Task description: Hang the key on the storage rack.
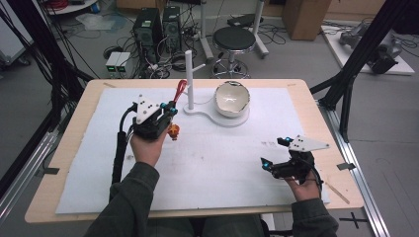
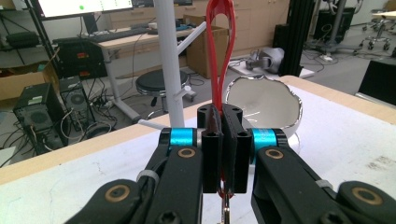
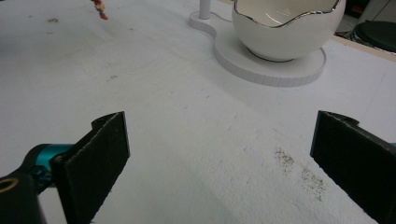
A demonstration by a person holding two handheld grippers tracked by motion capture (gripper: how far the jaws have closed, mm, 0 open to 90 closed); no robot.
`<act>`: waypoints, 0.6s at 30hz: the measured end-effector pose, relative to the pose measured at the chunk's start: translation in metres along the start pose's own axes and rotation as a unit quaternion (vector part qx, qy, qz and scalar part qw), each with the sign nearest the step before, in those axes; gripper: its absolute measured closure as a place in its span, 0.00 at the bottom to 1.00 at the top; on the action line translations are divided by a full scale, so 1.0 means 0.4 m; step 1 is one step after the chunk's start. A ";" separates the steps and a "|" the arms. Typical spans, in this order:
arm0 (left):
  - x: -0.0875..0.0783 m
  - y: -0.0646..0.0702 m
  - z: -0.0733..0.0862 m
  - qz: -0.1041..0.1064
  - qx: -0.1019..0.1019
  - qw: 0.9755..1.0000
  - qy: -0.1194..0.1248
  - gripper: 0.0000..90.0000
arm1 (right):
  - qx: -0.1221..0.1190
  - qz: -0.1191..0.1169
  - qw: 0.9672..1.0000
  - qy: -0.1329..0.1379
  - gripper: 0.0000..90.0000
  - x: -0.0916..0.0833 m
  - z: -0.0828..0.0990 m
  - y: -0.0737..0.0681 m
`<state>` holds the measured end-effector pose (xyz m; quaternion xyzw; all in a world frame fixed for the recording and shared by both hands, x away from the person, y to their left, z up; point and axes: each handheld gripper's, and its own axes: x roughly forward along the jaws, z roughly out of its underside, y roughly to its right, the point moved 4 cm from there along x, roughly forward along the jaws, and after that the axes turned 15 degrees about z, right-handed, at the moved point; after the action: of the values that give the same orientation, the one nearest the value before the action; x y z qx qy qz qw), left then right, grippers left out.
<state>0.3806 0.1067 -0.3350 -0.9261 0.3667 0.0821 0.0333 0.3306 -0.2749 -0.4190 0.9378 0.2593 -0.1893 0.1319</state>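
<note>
L hand is holding the left gripper [image 1: 170, 109] level above the white mat, jaws clamped tight on a red looped cord [image 2: 219, 56] w/ small orange charm [image 1: 173, 131] dangling below, near the white peg stand [image 1: 189, 79], while the right gripper [image 1: 274, 151] is resting wide open, empty; charm detail too blurred.

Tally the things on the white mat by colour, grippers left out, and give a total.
White: 2, the stand with its upright post and the egg-shaped bowl on the stand's base.
Red: 1, the cord loop clamped in the left gripper.
Orange: 1, the small charm hanging below that gripper.
Total: 4
</note>
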 end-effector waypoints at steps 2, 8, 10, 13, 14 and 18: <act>0.009 -0.004 -0.001 -0.002 0.000 1.000 -0.004 0.96 | 0.002 0.000 1.000 0.000 0.04 0.000 0.000 0.000; 0.036 -0.010 -0.002 -0.006 0.002 1.000 -0.015 0.96 | 0.001 0.000 1.000 0.000 0.04 0.000 0.000 0.002; 0.044 -0.012 0.000 -0.007 0.001 1.000 -0.018 0.96 | 0.001 -0.001 1.000 0.002 0.04 0.000 0.000 0.003; 0.054 -0.018 0.008 -0.010 0.000 1.000 -0.026 0.96 | 0.002 0.000 1.000 0.001 0.04 -0.001 0.001 0.004; 0.058 -0.019 0.010 -0.011 -0.001 1.000 -0.028 0.96 | 0.003 -0.001 1.000 0.001 0.04 -0.001 0.001 0.003; 0.069 -0.027 0.018 -0.017 -0.005 0.999 -0.036 0.96 | 0.001 -0.001 1.000 0.001 0.04 -0.001 0.001 0.004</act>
<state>0.4069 0.0967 -0.3470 -0.9289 0.3489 0.1163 0.0428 0.3310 -0.2766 -0.4192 0.9378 0.2605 -0.1889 0.1300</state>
